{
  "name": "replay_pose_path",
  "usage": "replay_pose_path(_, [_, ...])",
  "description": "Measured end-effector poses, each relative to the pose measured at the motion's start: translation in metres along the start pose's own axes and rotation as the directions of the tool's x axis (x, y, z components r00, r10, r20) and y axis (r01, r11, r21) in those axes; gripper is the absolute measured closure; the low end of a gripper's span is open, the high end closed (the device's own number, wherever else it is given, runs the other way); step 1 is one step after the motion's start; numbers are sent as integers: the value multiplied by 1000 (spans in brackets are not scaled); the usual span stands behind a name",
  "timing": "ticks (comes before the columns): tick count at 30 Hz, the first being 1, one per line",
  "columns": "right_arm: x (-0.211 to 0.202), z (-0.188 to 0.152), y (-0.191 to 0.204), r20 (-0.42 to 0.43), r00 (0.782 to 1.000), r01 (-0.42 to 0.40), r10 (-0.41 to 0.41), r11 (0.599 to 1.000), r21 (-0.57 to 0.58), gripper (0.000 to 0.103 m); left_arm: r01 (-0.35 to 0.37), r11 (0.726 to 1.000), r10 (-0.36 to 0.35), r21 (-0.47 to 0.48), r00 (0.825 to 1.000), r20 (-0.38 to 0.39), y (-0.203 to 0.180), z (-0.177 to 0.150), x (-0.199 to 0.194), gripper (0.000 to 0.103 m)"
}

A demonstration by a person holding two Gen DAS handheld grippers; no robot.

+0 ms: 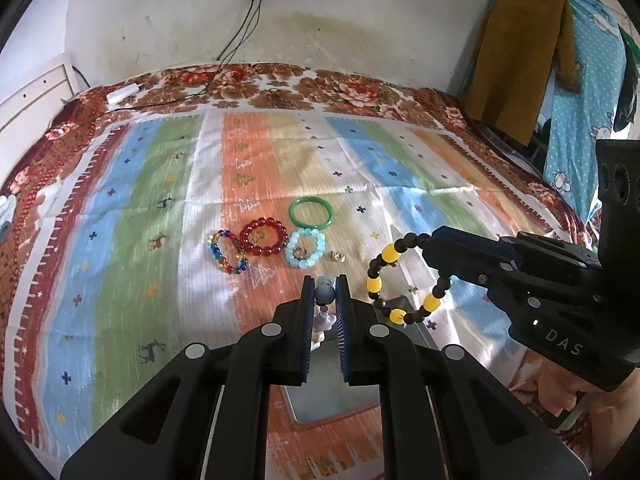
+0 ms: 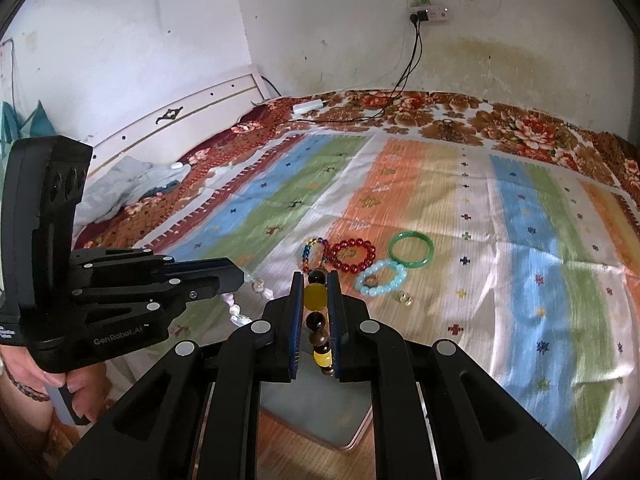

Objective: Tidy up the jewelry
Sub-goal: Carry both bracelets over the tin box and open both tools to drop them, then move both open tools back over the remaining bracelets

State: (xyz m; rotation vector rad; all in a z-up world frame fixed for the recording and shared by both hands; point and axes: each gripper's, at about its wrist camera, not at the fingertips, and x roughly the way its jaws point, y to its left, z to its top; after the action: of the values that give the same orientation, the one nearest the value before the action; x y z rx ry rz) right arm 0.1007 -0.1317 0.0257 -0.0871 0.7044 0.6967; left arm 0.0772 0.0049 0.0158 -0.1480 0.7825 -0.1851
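Note:
My left gripper (image 1: 325, 294) is shut on a pale bead bracelet (image 1: 324, 296) with a grey-blue bead and clear charms; it also shows in the right wrist view (image 2: 256, 286). My right gripper (image 2: 317, 292) is shut on a dark-and-yellow bead bracelet (image 2: 316, 294), which hangs from it in the left wrist view (image 1: 390, 276). On the striped cloth lie a multicoloured bracelet (image 1: 228, 251), a red bead bracelet (image 1: 264, 236), a light blue bead bracelet (image 1: 305, 248), a green bangle (image 1: 311, 212) and a small gold ring (image 1: 338, 257).
A grey tray (image 2: 320, 408) lies on the bed under both grippers. A white adapter (image 1: 122, 92) with black cables lies at the far edge by the wall. A headboard (image 2: 180, 120) and crumpled cloth are on the left. Clothes (image 1: 520, 60) hang at the right.

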Motion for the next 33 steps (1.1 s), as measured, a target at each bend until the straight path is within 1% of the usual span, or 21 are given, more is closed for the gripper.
replay_pose_path(6, [0, -11, 2, -25, 1000, -11, 11, 1000, 11, 91, 6, 1000, -6, 3, 1000, -18, -3, -10, 1, 93])
replay_pose_path(10, [-1, -15, 4, -23, 1000, -10, 10, 1000, 5, 91, 9, 1000, -9, 1, 999, -38, -4, -13, 5, 93])
replay_pose_path(11, [-1, -15, 4, -24, 1000, -6, 6, 1000, 4, 91, 11, 1000, -11, -1, 999, -37, -3, -14, 4, 92])
replay_pose_path(12, [-1, -15, 3, -26, 1000, -3, 3, 1000, 6, 90, 11, 1000, -11, -4, 999, -35, -3, -14, 4, 87])
replay_pose_path(13, [-1, -15, 2, -28, 1000, 1, -1, 1000, 10, 90, 11, 1000, -11, -6, 999, -35, -3, -13, 4, 85])
replay_pose_path(14, [-1, -15, 1, -29, 1000, 3, -2, 1000, 13, 88, 8, 1000, -8, -8, 999, -33, -2, -13, 3, 85])
replay_pose_path(15, [-1, -14, 0, -29, 1000, 7, -6, 1000, 16, 78, 1, 1000, -1, -11, 1000, -31, -1, -12, 3, 84])
replay_pose_path(16, [-1, -14, -2, -28, 1000, 10, -9, 1000, 18, 72, -4, 1000, 3, -12, 1000, -31, -1, -12, 4, 83])
replay_pose_path(17, [-2, -14, -3, -25, 1000, 15, -14, 1000, 21, 67, -11, 1000, 11, -12, 999, -32, 0, -13, 4, 79])
replay_pose_path(18, [-1, -14, -5, -25, 1000, 16, -15, 1000, 24, 67, -22, 1000, 22, -13, 999, -32, 1, -13, 5, 77])
replay_pose_path(20, [1, -13, -8, -30, 999, 17, -16, 999, 33, 66, -44, 999, 43, -13, 998, -35, 4, -13, 7, 76])
replay_pose_path(22, [3, -12, -13, -34, 999, 24, -23, 999, 44, 66, -51, 999, 50, -16, 998, -39, 7, -13, 9, 74])
replay_pose_path(24, [5, -12, -17, -37, 999, 31, -29, 998, 53, 62, -59, 998, 58, -21, 997, -43, 10, -12, 11, 70])
replay_pose_path(28, [9, -11, -25, -46, 998, 38, -35, 996, 76, 58, -73, 997, 72, -22, 996, -48, 14, -12, 15, 68])
replay_pose_path(33, [14, -9, -33, -54, 998, 46, -40, 993, 104, 55, -113, 993, 111, -40, 992, -58, 22, -10, 23, 60])
